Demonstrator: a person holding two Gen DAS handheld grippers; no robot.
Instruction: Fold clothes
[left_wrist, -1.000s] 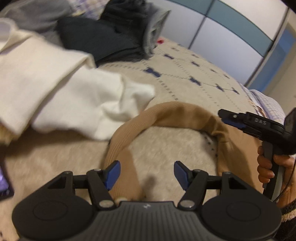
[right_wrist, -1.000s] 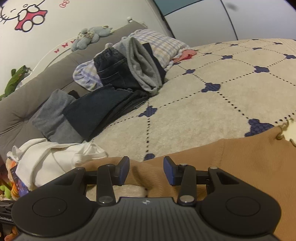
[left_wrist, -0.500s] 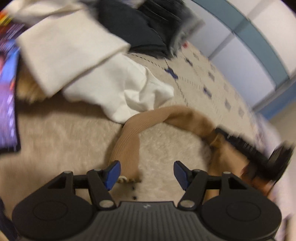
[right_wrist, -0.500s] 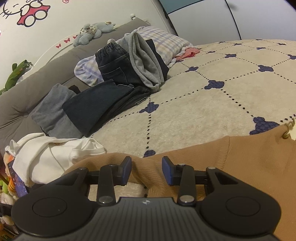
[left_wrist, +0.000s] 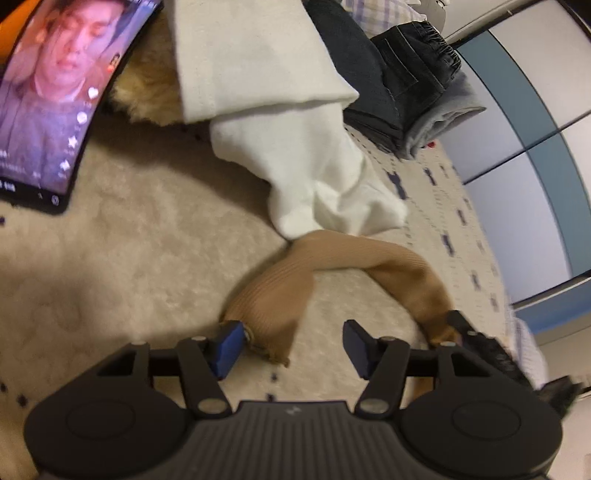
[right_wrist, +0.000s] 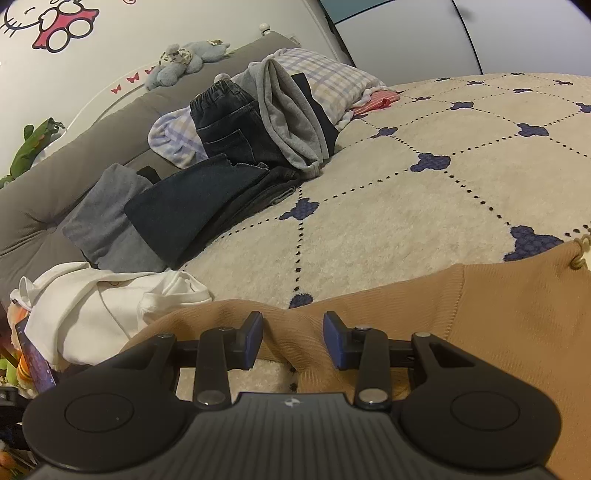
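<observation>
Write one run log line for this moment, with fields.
left gripper: closing around tan sleeve cuff | right gripper: fold of tan sweater between pads | fold: not yet done

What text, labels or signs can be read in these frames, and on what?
Nothing reads as words.
Phone screen: small caption lines at its lower edge, too blurred to read.
Wall sticker: a cartoon cat picture, no lettering.
Gripper bodies: a small emblem only, no letters.
</observation>
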